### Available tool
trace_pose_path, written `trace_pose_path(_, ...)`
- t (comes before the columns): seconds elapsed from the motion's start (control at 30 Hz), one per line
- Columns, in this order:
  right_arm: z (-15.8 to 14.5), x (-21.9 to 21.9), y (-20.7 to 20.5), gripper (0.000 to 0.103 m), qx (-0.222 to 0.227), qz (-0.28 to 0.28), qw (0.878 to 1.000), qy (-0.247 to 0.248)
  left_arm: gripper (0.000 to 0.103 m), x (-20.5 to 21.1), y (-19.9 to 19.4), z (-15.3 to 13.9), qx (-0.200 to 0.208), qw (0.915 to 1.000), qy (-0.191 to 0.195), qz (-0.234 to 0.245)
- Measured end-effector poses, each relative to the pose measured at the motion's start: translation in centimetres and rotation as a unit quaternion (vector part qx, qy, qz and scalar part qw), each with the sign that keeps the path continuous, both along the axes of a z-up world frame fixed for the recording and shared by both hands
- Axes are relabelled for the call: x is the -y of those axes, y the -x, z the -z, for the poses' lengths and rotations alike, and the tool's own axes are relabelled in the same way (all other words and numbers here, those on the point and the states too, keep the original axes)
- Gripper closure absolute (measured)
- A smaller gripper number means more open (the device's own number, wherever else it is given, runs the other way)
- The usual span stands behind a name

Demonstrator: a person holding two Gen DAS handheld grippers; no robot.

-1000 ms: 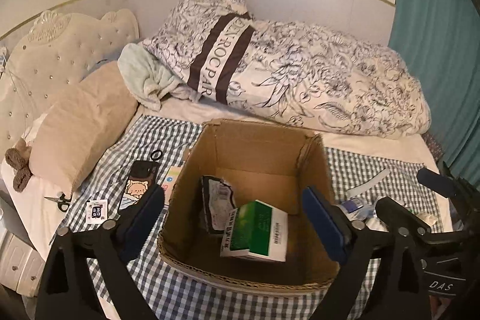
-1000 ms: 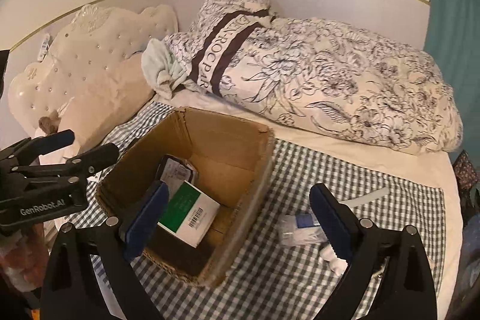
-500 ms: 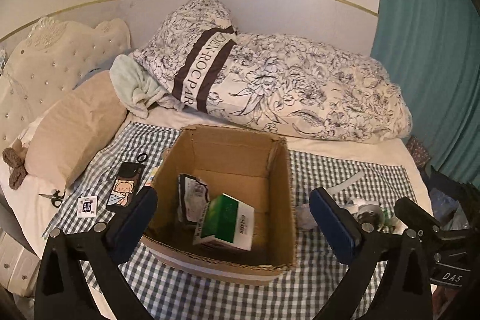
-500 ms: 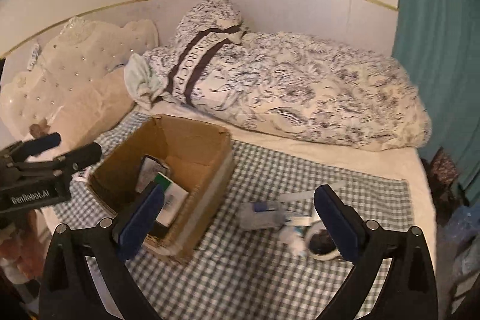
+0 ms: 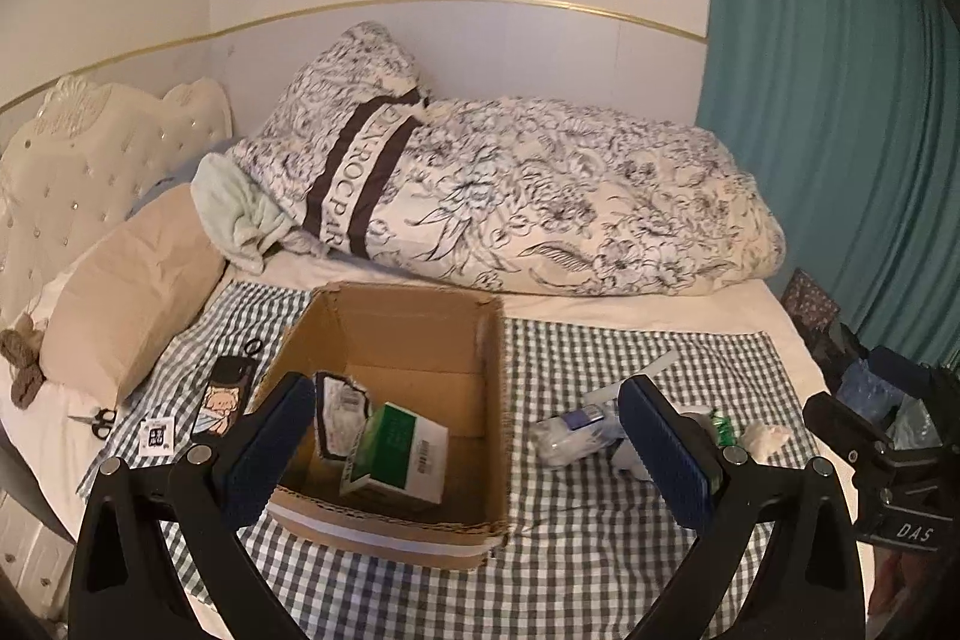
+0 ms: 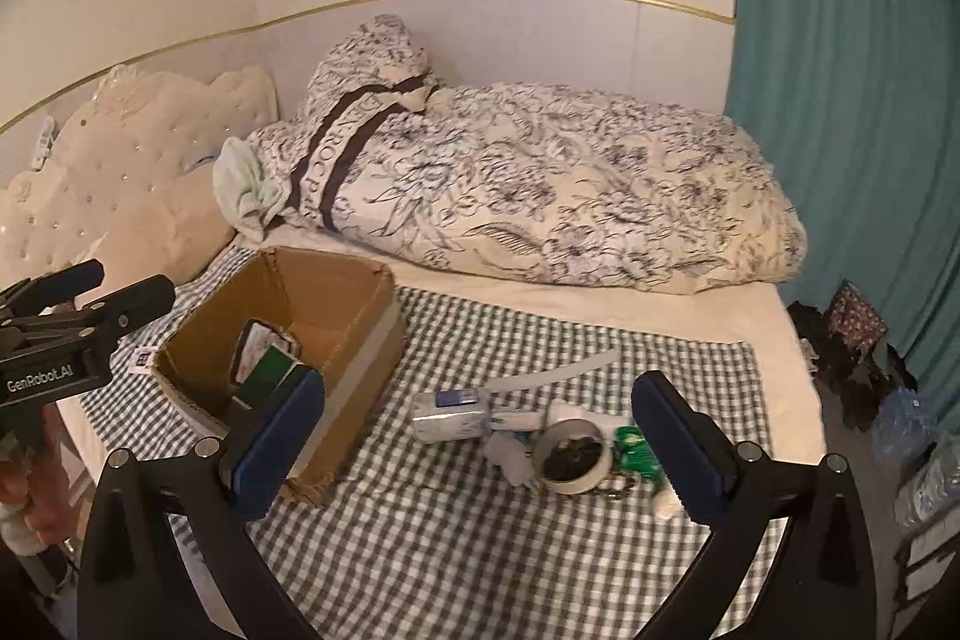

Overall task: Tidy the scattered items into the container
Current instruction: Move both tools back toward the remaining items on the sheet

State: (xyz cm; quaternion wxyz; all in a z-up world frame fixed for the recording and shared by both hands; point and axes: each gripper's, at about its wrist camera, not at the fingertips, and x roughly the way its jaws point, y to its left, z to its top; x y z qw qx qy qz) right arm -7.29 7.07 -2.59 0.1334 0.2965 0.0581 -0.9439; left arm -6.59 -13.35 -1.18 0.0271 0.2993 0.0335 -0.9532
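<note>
An open cardboard box (image 5: 414,334) (image 6: 354,292) stands on the checked cloth on the bed. Inside lie a green and white carton (image 5: 399,451) (image 6: 273,367) and a crumpled packet (image 5: 339,412). Right of the box lie a white and blue pack (image 5: 567,433) (image 6: 453,409), a roll of tape (image 6: 570,457), a green packet (image 6: 636,451) and a white strip (image 6: 558,373). Left of the box lie a phone case (image 5: 219,397), a hair tie (image 5: 254,346) and a small card (image 5: 155,436). My left gripper (image 5: 474,454) is open and empty, raised in front of the box. My right gripper (image 6: 480,442) is open and empty, above the items on the right.
A floral duvet (image 5: 510,196) and a beige pillow (image 5: 126,292) lie behind and left of the box. Small scissors (image 5: 96,418) lie on the sheet at the left. A teal curtain (image 5: 840,100) hangs at the right, with bags (image 6: 852,340) on the floor below it.
Both grippers have pulled back and up from the box, staying open. The right gripper has swung right, bringing the tape roll and green packet into its view.
</note>
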Motion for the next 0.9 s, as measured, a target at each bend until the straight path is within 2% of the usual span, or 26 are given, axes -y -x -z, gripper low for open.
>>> trace_pose_path(0.27,-1.2,-3.6,-1.5,0.000,-0.022,0.027,0.999,0.002,0.000,-3.2,-0.7,-0.3,-0.005,0.9997,0.013,0.020)
trace_pose_path(0.5,-0.9,-6.9,-2.0,0.000,-0.025,0.048,0.999,-0.001,0.000,-6.2,-0.2,0.4,0.002,0.9989,0.023,0.041)
trace_pose_path(0.9,0.4,-12.1,-1.3,0.000,-0.010,0.086,0.996,0.008,0.000,-10.8,1.6,3.6,0.033,0.9946,0.047,0.087)
